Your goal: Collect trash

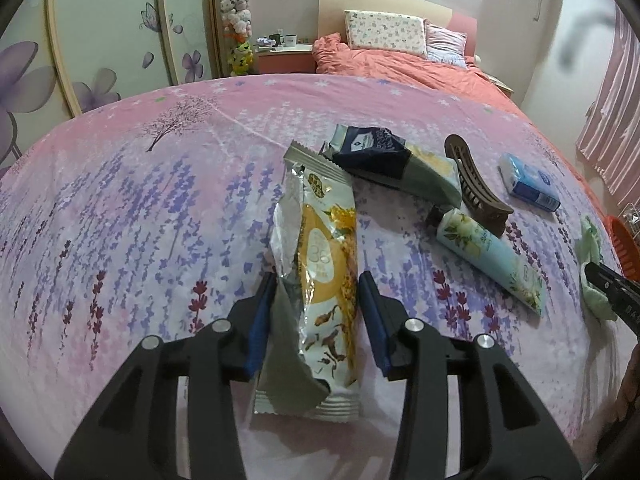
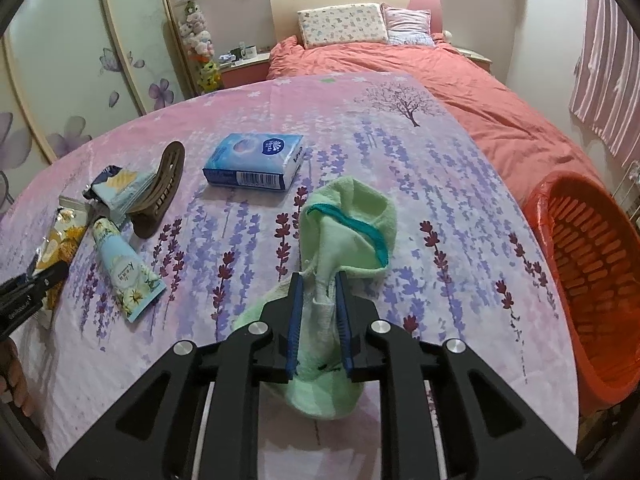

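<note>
The left fingers [image 1: 318, 312] stand a bit apart around the torn yellow snack wrapper [image 1: 320, 264], and their pads do not press it. The wrapper lies flat on the flowery surface [image 1: 140, 208]. A dark wrapper [image 1: 372, 150] sits at one o'clock from it. The right fingers [image 2: 320, 320] stand almost together around a green sock [image 2: 348, 216]; whether they pinch it I cannot tell. An orange basket [image 2: 592, 264] waits at three o'clock

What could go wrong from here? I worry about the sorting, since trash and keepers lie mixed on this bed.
1. The left gripper straddles the torn yellow snack wrapper; the crinkled foil could slip out on closing.
2. The right gripper is at the green sock, which looks like no trash, near the orange basket.
</note>
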